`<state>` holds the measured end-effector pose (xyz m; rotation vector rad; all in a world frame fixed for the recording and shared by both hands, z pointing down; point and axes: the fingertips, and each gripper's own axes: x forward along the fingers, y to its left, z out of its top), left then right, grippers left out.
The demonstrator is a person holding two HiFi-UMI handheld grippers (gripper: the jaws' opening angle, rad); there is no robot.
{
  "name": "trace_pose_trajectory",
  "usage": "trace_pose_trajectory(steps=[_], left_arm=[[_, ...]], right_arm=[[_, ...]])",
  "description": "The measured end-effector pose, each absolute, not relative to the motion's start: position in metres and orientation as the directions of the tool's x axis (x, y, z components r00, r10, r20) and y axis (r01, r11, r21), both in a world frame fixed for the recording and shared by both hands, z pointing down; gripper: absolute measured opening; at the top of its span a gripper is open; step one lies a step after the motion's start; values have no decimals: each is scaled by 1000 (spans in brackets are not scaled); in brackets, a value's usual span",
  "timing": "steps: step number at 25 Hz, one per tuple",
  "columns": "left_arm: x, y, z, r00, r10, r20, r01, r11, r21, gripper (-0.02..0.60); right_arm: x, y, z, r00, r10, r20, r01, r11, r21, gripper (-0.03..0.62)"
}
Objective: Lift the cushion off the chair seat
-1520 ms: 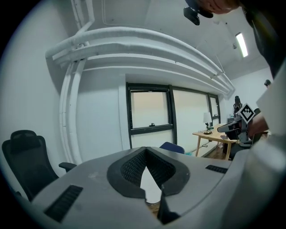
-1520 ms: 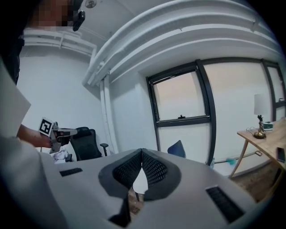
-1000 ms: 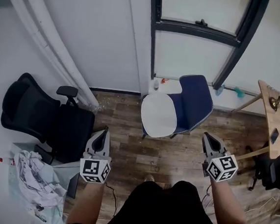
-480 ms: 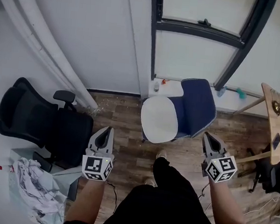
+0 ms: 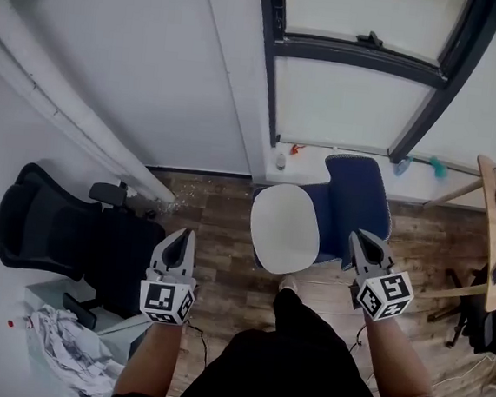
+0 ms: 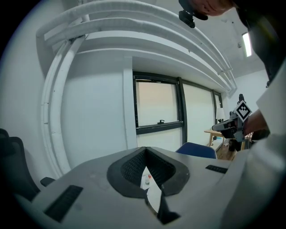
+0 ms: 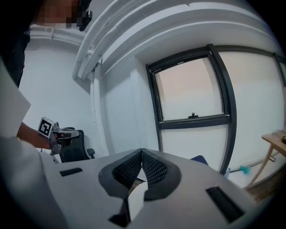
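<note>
jaws clenched empty on left gripper and right gripper, both held forward flanking white cushion.

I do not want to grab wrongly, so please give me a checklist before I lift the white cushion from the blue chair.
1. White oval cushion lies on the blue chair seat: ok.
2. Cushion top bare: ok.
3. Left gripper open for grasping: not ok, shut, empty.
4. Right gripper open: not ok, shut, empty.
5. Grippers at the cushion: not ok, both apart from it.
6. Cushion loose on the seat: cannot tell.
</note>
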<state>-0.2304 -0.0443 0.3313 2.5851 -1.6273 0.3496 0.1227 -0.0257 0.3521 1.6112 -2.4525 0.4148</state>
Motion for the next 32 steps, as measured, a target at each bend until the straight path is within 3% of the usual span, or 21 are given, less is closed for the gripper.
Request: trace_pose_trajectory(steps=[11, 19, 26, 32], left_arm=[[-199, -137, 352, 405, -862, 304, -895, -441, -59, 5], [-191, -177, 360, 416, -847, 332, -887, -459, -60, 5], [-185, -208, 387, 502, -790, 353, -836, -547, -35, 5], [-177, -225, 428, 617, -689, 380, -744, -668, -2, 5]], right_arm=[[119, -105, 386, -473, -802, 365, -881, 438, -180, 10], [107, -145, 369, -460, -836, 299, -888, 430, -163, 11], [109, -152, 382, -363, -872, 329, -931, 328, -158, 11], [120, -143, 400, -197, -915, 351, -977, 152, -149, 11]])
